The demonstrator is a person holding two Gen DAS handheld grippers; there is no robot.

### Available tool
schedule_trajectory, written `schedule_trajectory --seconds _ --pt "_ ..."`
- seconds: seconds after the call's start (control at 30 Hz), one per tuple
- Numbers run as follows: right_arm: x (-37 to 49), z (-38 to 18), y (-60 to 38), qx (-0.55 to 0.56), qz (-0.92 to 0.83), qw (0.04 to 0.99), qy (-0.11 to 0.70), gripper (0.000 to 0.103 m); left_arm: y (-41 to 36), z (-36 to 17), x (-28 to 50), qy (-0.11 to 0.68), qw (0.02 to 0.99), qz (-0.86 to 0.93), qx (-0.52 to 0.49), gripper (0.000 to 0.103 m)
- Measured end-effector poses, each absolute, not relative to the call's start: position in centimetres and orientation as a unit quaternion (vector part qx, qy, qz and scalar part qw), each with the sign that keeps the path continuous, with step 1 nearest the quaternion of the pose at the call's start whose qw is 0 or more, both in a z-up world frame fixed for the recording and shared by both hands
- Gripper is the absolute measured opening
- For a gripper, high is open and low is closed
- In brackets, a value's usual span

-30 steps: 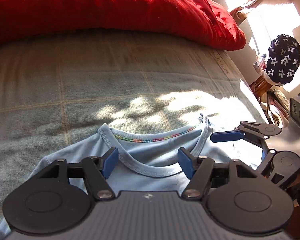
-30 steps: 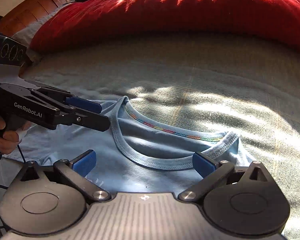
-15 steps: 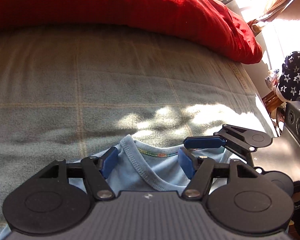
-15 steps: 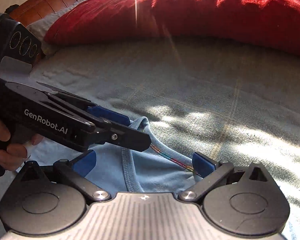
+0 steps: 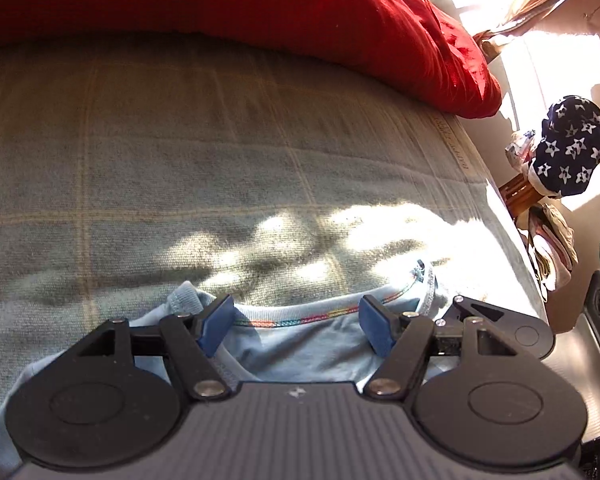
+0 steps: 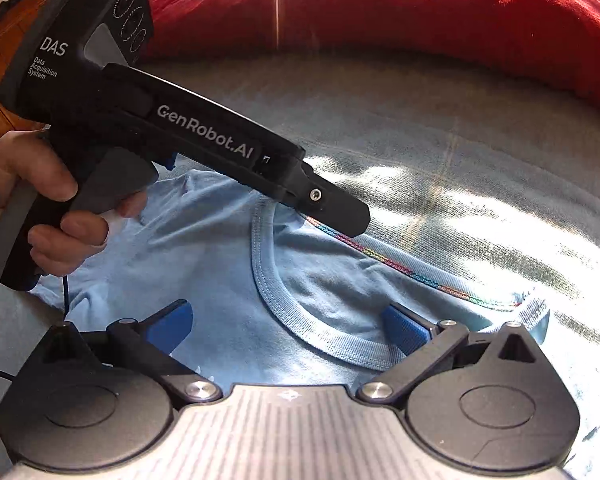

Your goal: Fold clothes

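Light blue cotton T-shirt (image 6: 204, 264) lies flat on the grey checked blanket (image 5: 220, 168), neckline between your left gripper's (image 5: 296, 326) parted fingers. Your right gripper (image 6: 288, 326) gapes too, just over the collar.

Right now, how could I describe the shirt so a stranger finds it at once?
Look at the grey-green checked blanket below the big red pillow. The light blue T-shirt lies flat on it. A rainbow-stitched tape inside its round collar marks it.

Both grippers are black linkage frames with round pivot discs, silver screws and blue finger pads (image 5: 216, 322). The left gripper (image 6: 332, 216) carries white "GenRobot.AI" and "DAS Data Acquisition System" lettering, a grey trigger and a thin dark cable. The hand (image 6: 40, 200) gripping it shows what may be a dark sleeve edge.
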State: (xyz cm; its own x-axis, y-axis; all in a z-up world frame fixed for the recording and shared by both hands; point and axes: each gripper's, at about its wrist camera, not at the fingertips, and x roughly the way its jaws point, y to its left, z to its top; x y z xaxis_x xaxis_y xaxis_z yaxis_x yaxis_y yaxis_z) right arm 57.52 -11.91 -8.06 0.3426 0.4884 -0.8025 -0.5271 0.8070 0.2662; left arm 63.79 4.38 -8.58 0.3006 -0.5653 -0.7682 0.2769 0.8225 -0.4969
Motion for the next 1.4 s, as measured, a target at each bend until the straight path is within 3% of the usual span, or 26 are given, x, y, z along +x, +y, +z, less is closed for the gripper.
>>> schedule_trajectory --seconds 0.37,0.6,0.8,1.17,1.4 --pt "52.1 -6.3 -18.2 -0.043 0.213 0.845 0.488 0.103 5.6 -6.7 57.3 0.558 0.782 -0.270 -0.065 0.070" --pt "54.5 -8.6 -23.3 0.051 0.164 0.854 0.491 0.103 5.8 -8.1 56.9 0.557 0.797 -0.217 -0.080 0.072" --pt "55.4 -5.1 -25.1 0.087 0.146 0.867 0.469 0.103 4.3 -5.0 56.8 0.523 0.829 -0.198 -0.010 0.071" --pt "43.1 -2.1 -26.6 0.094 0.153 0.838 0.515 0.103 4.1 -1.1 46.9 0.540 0.818 -0.197 0.031 0.072" --pt "34.7 -2.9 -26.9 0.104 0.121 0.825 0.542 0.103 -0.2 -0.7 40.9 0.541 0.811 -0.215 0.046 0.072"
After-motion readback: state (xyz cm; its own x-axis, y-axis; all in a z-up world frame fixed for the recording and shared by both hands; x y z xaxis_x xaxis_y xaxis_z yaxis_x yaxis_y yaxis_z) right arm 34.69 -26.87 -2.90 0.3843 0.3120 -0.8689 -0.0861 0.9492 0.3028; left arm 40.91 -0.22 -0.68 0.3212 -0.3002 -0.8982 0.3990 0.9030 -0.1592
